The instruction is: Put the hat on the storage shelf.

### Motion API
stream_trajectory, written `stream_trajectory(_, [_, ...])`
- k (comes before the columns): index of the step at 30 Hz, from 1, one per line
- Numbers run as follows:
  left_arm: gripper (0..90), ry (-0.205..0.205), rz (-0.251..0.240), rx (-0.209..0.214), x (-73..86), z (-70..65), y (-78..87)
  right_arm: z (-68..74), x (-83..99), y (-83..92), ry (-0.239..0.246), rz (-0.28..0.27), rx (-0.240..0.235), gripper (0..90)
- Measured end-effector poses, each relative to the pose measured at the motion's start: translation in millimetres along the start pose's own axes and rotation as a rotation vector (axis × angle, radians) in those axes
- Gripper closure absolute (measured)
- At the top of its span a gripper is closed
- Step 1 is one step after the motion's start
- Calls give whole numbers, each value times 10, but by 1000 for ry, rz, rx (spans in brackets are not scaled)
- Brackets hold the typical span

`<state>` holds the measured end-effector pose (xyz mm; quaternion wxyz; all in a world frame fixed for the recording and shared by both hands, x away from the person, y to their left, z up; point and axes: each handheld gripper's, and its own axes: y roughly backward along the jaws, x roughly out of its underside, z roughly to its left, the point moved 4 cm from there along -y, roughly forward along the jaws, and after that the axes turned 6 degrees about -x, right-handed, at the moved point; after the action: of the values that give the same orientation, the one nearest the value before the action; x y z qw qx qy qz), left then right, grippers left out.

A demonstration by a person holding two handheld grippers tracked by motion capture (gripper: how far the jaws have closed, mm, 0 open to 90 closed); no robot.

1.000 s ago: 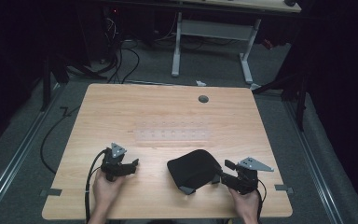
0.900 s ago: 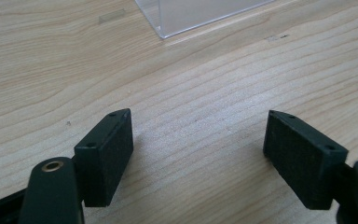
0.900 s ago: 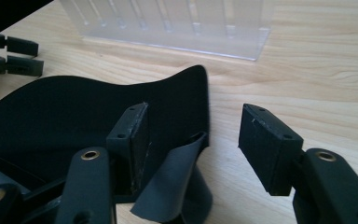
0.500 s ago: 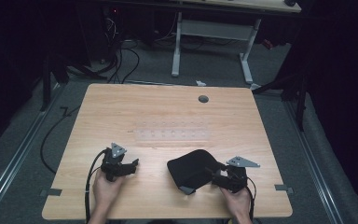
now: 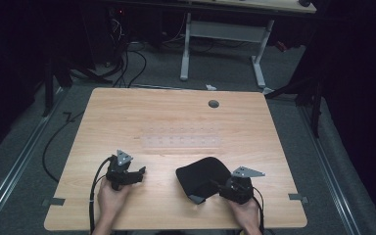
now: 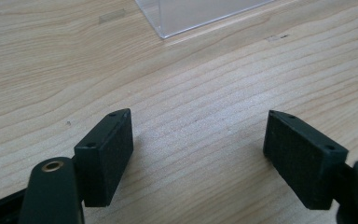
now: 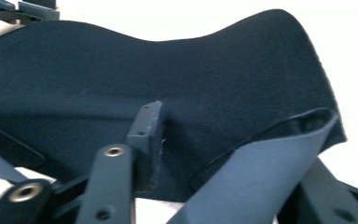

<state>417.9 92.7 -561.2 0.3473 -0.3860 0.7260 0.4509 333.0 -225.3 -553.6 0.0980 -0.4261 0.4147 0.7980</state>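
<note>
On the near right part of the wooden table (image 5: 176,122) we find the black cloth piece (image 5: 200,175), a dark, soft, domed thing lying on the board with one edge folded up to show a grey underside. Our right gripper (image 5: 215,187) is at its near right edge. From the right gripper view, the black cloth piece (image 7: 168,93) humps up in front of the lens; one jaw's pad lies flat against the dark fabric, and the grey turned-up flap crosses in front of where the other jaw stands, so we cannot see that pad. The jaws have just been closing, with the cloth's edge between them. They appear to have taken the edge, but we cannot tell how firmly.

Our left gripper (image 5: 136,174) rests on the near left of the table, well apart from the cloth. In the left gripper view its jaws stand wide apart over bare wood, nothing between the two pads, and the left gripper (image 6: 198,154) points toward a clear plastic sheet (image 6: 191,14) that lies flat farther up the board. From above, the clear plastic sheet (image 5: 181,142) sits mid-table, between the two hands and beyond them. A small round grommet (image 5: 213,104) is set near the far edge.
</note>
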Motion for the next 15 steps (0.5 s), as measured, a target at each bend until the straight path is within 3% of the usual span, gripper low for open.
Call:
stream_trajectory(12, [256,-18,-12,0,13,-22,10,27,-13,70,0,-48,-83,786])
stream_trajectory(15, [225,0,-10,-15,8,-9,4,47,-19,89,3,-60,-94,812])
